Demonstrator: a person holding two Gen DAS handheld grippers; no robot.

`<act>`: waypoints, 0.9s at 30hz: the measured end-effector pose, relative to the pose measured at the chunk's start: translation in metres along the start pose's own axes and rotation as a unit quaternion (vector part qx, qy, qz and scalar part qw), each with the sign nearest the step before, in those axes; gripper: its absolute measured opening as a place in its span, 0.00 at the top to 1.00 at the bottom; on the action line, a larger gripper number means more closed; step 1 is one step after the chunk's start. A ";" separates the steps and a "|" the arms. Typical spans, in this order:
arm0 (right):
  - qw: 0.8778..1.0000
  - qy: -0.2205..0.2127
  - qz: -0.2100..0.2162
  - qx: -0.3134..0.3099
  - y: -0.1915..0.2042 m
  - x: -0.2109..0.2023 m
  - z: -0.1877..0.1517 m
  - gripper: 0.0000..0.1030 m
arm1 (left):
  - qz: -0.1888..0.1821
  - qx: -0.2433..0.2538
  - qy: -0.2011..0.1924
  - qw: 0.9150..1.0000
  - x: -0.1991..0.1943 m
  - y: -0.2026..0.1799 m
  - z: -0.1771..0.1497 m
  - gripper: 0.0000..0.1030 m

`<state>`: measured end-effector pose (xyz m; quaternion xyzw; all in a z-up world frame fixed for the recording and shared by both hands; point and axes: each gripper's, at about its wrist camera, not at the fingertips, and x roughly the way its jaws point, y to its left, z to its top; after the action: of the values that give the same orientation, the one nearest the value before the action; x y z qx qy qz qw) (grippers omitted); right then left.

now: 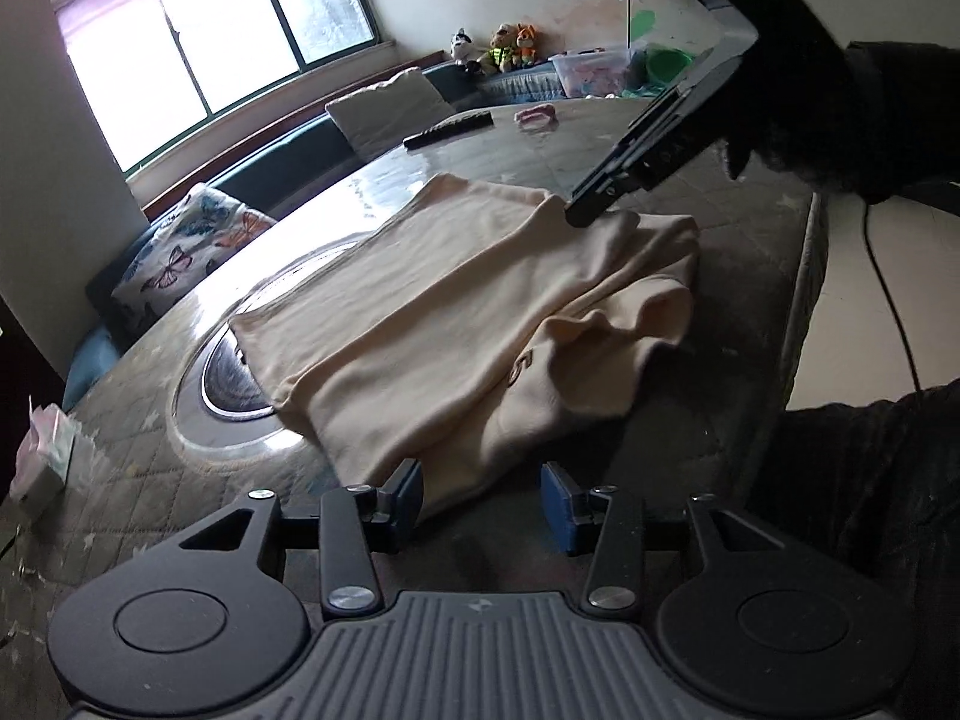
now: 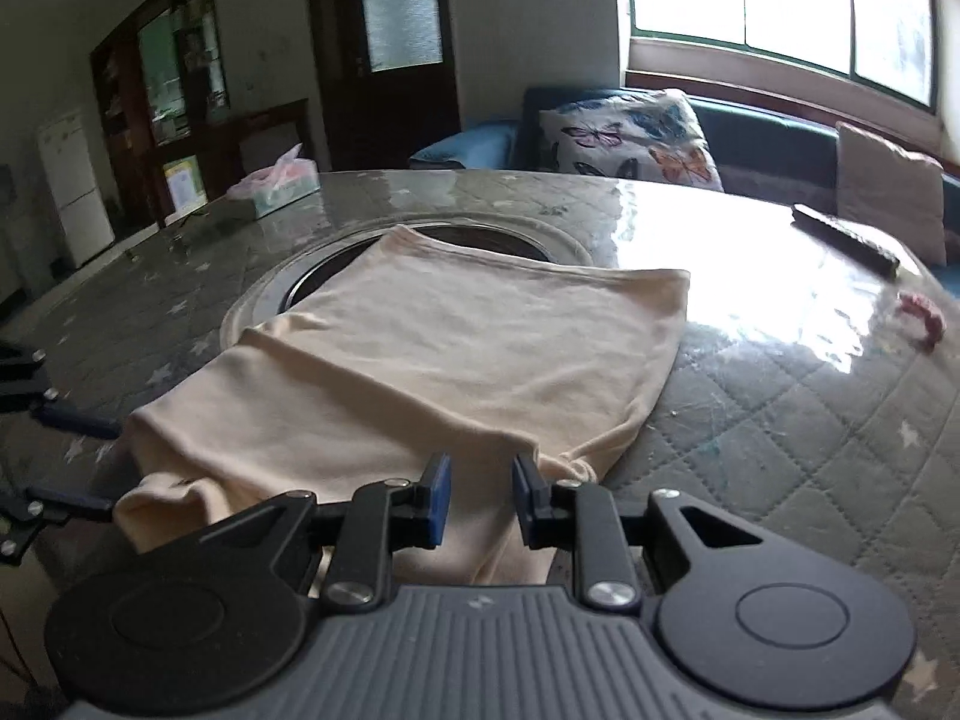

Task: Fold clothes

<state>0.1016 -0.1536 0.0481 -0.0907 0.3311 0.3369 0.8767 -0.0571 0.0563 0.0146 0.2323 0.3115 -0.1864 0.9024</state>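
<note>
A cream garment (image 1: 456, 300) lies partly folded on the round table (image 1: 744, 252), with a bunched sleeve at its right side. My left gripper (image 1: 482, 495) sits at its near edge, blue pads apart and the hem just ahead of the gap, not pressed. My right gripper (image 1: 591, 210) reaches in from the upper right, its tip down on the far fold. In the right wrist view the right gripper (image 2: 483, 495) has a narrow gap between its pads, and the garment (image 2: 456, 360) lies under them. The left gripper (image 2: 114, 462) shows at the left edge.
A black remote (image 2: 843, 240) and a small pink thing (image 2: 918, 312) lie far right on the table. A tissue box (image 2: 279, 186) stands at the far left. The garment partly covers a round metal ring (image 1: 228, 384). A sofa with cushions (image 2: 630, 138) lies behind. A dark sleeve (image 1: 870, 480) is at the right.
</note>
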 end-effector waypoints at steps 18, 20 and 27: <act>0.993 -0.002 0.030 -0.114 0.031 -0.041 -0.016 0.36 | -0.020 -0.082 -0.056 0.995 0.015 0.022 0.032 0.91; 0.990 -0.006 0.036 -0.138 0.037 -0.044 -0.019 0.30 | -0.022 -0.103 -0.057 0.993 0.021 0.032 0.039 0.91; 0.982 -0.007 0.056 -0.179 0.054 -0.032 -0.027 0.30 | -0.024 -0.148 -0.045 0.988 0.040 0.054 0.051 0.91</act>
<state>0.0343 -0.1399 0.0512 -0.2252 0.2641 0.4402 0.8281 0.0224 0.0655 0.0405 0.0801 0.2999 -0.1699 0.9353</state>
